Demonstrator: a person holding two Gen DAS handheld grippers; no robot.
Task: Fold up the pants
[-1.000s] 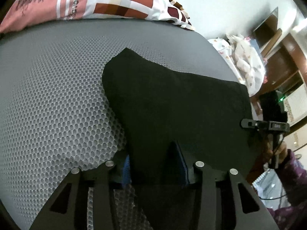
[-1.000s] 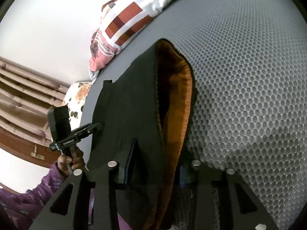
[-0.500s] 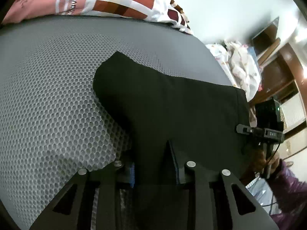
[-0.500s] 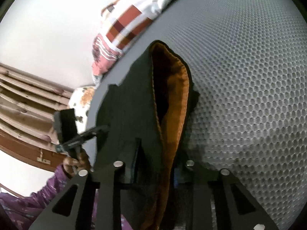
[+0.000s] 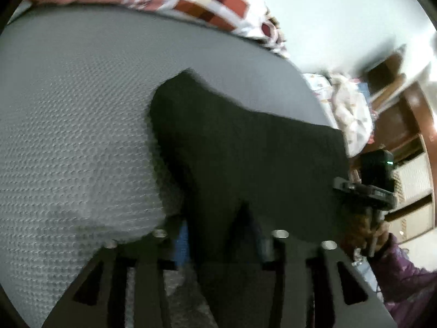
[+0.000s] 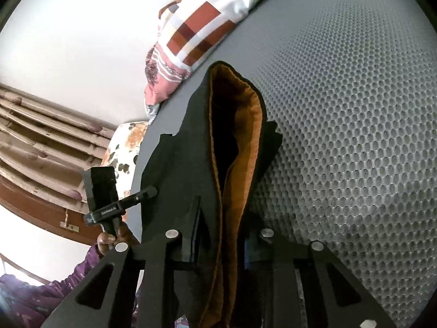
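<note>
I am pinching the near edge of the black pants (image 5: 245, 164) in the left tongs (image 5: 218, 242), whose jaws have just been opening with cloth between them, so that hem could slip free. The right tongs (image 6: 221, 243) are clamping the orange-lined waistband. The pants are lying on the grey mesh bed (image 6: 355, 136), long axis running from tongs to tongs, waistband opening pointing toward the patchwork pillow (image 6: 196, 27).

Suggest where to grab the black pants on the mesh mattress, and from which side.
Probably the near edge of the black pants, at both corners, one at the open end showing orange lining. Come from the near side, low over the grey mesh mattress: the cloth lies flat, that edge free.
</note>
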